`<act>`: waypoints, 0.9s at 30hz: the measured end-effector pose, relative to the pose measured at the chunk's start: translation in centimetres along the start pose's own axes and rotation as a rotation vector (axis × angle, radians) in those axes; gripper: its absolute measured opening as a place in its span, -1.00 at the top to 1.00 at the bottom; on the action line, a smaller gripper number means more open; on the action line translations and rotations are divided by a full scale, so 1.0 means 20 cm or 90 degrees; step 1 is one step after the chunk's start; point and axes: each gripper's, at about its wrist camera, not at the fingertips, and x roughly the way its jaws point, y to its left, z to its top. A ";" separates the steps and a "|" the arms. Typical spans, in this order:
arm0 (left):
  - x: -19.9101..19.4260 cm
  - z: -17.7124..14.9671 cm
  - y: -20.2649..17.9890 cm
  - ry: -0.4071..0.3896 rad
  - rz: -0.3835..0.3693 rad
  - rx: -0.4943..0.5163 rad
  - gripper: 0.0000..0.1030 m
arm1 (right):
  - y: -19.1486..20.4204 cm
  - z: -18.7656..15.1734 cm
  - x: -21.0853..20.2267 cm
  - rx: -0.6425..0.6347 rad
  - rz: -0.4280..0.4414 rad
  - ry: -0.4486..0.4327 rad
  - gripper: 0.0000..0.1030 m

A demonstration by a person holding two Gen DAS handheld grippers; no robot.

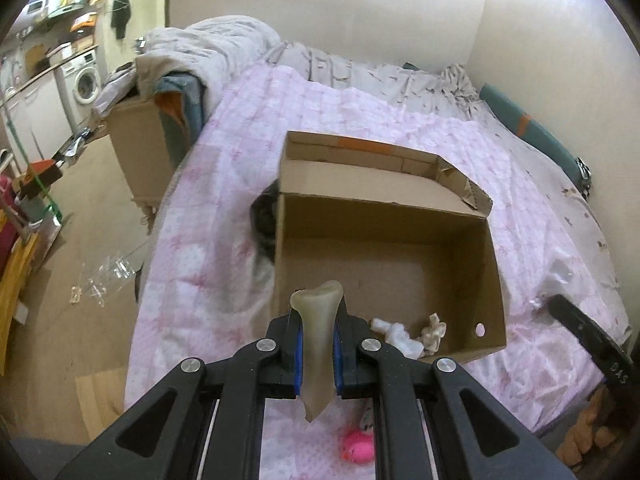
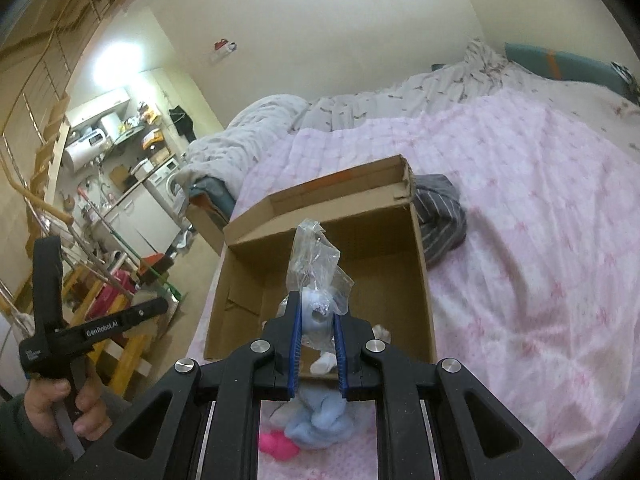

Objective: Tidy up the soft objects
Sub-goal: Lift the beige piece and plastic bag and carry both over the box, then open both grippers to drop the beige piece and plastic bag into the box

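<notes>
An open cardboard box [image 1: 490, 280] stands on the pink bedspread; it also shows in the right wrist view [image 2: 424, 280]. My left gripper [image 1: 317, 322] is shut on a translucent greenish bone-shaped toy [image 1: 318, 340], held over the box's near edge. My right gripper [image 2: 316, 316] is shut on a light blue plush toy in a clear plastic bag [image 2: 318, 280], held over the box's near side. Inside the box lie a white soft toy [image 1: 394, 334] and a beige one [image 1: 432, 330]. A pink toy [image 1: 358, 446] lies on the bed below the grippers, also in the right wrist view [image 2: 276, 444].
A grey striped cloth [image 2: 440, 216] lies against the box's far right side. A crumpled grey duvet [image 1: 208, 48] covers the bed's far end. Another cardboard box [image 1: 136, 148] stands on the floor beside the bed. The left-hand gripper handle [image 2: 52, 320] shows at left.
</notes>
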 end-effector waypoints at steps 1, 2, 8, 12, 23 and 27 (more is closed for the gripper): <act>0.03 0.01 -0.02 0.004 -0.001 0.008 0.81 | 0.00 0.01 0.02 -0.004 -0.002 0.006 0.69; 0.04 0.01 -0.03 0.006 0.000 0.012 0.81 | -0.01 0.02 0.05 -0.008 -0.006 0.013 0.69; 0.23 -0.01 -0.10 0.043 -0.034 0.021 0.81 | -0.07 -0.05 0.18 0.009 -0.013 0.055 0.69; 0.35 -0.06 -0.12 0.069 -0.056 0.020 0.80 | -0.10 -0.09 0.24 0.020 -0.017 0.083 0.69; 0.47 -0.11 -0.17 0.092 -0.088 0.044 0.74 | -0.11 -0.17 0.39 0.027 -0.036 0.148 0.69; 0.48 -0.12 -0.15 0.095 -0.077 0.035 0.60 | -0.09 -0.18 0.41 0.017 -0.037 0.159 0.69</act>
